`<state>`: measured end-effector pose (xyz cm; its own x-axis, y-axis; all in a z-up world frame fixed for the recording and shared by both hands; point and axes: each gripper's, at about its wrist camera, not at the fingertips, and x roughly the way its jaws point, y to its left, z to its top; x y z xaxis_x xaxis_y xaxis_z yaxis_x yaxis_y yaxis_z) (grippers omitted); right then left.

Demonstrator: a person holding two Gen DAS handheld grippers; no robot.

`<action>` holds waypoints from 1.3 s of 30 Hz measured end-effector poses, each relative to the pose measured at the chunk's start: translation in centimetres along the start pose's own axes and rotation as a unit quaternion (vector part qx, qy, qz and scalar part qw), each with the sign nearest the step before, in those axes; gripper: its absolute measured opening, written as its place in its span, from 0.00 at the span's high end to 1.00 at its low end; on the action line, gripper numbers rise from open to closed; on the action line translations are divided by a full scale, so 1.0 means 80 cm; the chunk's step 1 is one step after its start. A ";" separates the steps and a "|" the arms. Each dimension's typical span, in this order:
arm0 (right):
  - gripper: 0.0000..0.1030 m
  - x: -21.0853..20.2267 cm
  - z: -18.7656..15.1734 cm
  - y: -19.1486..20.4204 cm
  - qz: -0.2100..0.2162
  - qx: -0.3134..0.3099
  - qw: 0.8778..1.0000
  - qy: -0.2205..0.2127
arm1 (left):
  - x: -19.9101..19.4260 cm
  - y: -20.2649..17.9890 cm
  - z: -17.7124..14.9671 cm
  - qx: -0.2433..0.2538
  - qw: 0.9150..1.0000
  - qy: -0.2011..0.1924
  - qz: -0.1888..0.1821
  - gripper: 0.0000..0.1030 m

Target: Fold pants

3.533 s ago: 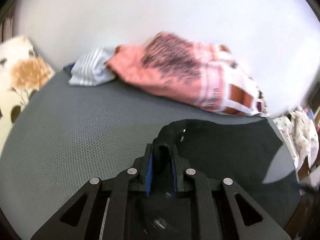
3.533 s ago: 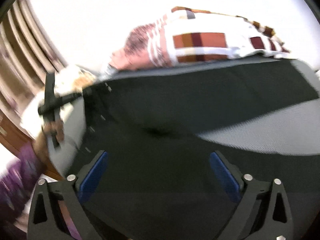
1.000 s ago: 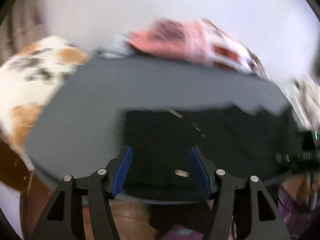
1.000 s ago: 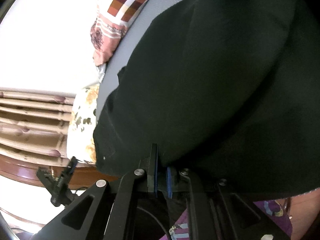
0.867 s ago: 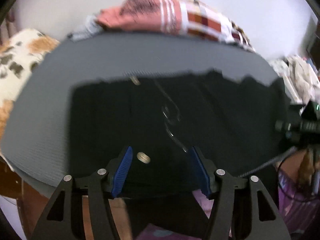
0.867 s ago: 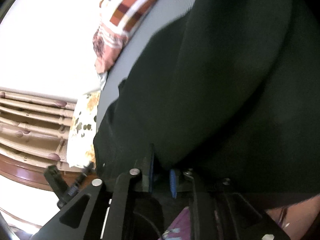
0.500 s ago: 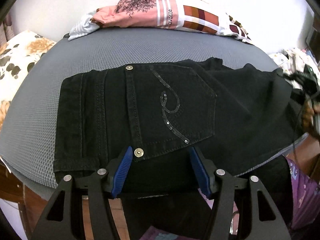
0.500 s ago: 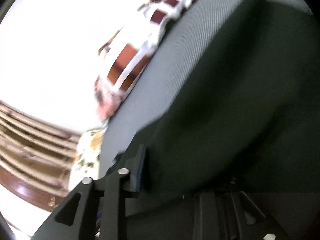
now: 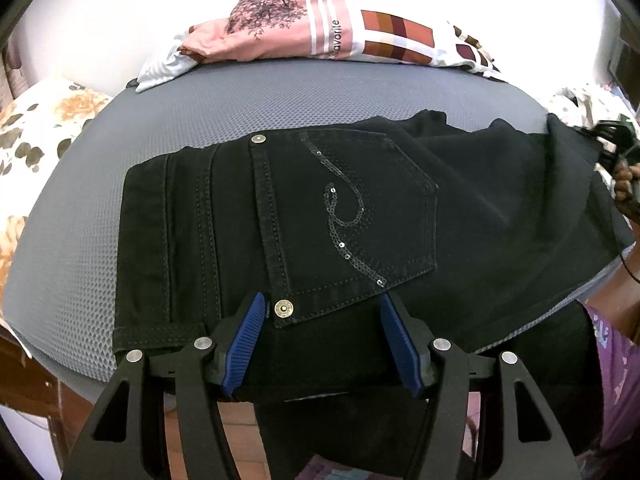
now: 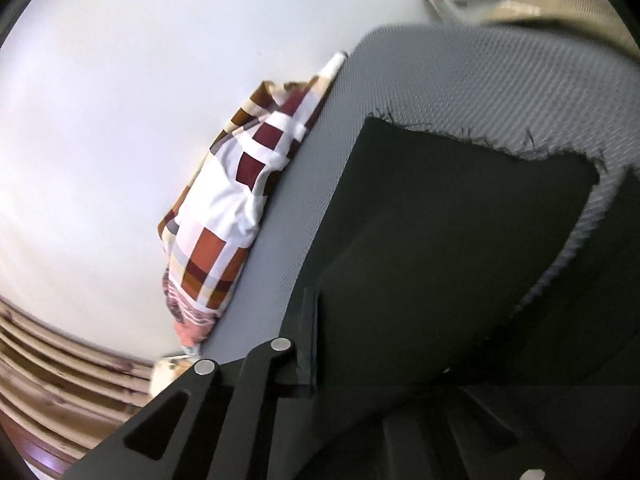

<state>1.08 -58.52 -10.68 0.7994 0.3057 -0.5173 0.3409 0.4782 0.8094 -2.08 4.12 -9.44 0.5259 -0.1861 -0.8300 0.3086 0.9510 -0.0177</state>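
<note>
Since half a second earlier, left wrist view nearly unchanged; right wrist view had swung to show more wall and the frayed hem of the pants.

Left gripper (image 9: 322, 338): jaws spread wide, blue-padded fingers (image 9: 245, 338) apart, nothing held between them. It hovered at the near edge of the black pants (image 9: 304, 224), the pads flanking the lower corner of the back pocket (image 9: 352, 220) and its metal rivet (image 9: 283, 309); contact with the cloth could not be confirmed.

Right gripper (image 10: 320, 344): only the left finger (image 10: 306, 340) was visible, with black fabric draped over the rest; whether it clamped the cloth could not be told.

Pants: laid flat across the grey mesh mattress (image 9: 80, 208), waistband to the left, leg running rightward and hanging over the near edge.

Left wrist view only: sequinned swirl on the pocket, floral pillow (image 9: 36, 128) at far left, pink-and-checked bedding (image 9: 320, 28) against the wall, the other handheld gripper (image 9: 618, 148) at the right edge.

Right wrist view only: ragged leg hem (image 10: 480, 140) lying on the mattress (image 10: 460, 76), checked bedding (image 10: 236, 208) seen end-on, wooden slats (image 10: 60, 380) at lower left.
</note>
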 end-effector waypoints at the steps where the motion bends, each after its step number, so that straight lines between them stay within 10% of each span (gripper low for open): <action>1: 0.96 -0.018 -0.004 0.004 0.000 -0.009 1.000 -0.010 | 0.000 0.000 0.000 0.000 1.000 0.001 -0.001 0.41; 9: 0.97 -0.148 -0.067 -0.029 -0.067 -0.024 0.997 -0.022 | -0.002 0.007 -0.002 -0.002 1.000 0.003 -0.004 0.40; 23: 0.95 -0.155 -0.106 -0.130 -0.012 0.095 0.995 0.007 | 0.000 0.009 -0.001 0.010 1.000 0.002 0.000 0.39; 32: 0.99 -0.164 -0.099 -0.130 -0.061 0.032 0.998 -0.004 | 0.001 0.007 -0.003 0.021 1.000 0.000 0.001 0.37; 36: 0.92 -0.205 -0.103 -0.174 -0.030 0.111 0.992 -0.058 | -0.001 0.008 -0.002 0.017 1.000 0.003 0.000 0.37; 39: 0.89 -0.248 -0.106 -0.181 -0.085 0.114 0.985 -0.102 | -0.014 0.007 0.003 0.011 1.000 -0.013 -0.006 0.37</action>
<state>-23.92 -64.55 -14.53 0.7967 0.0542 -0.6019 0.5610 0.3040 0.7700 -2.31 4.82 -8.39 0.5432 -0.2041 -0.8144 0.3323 0.9430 -0.0147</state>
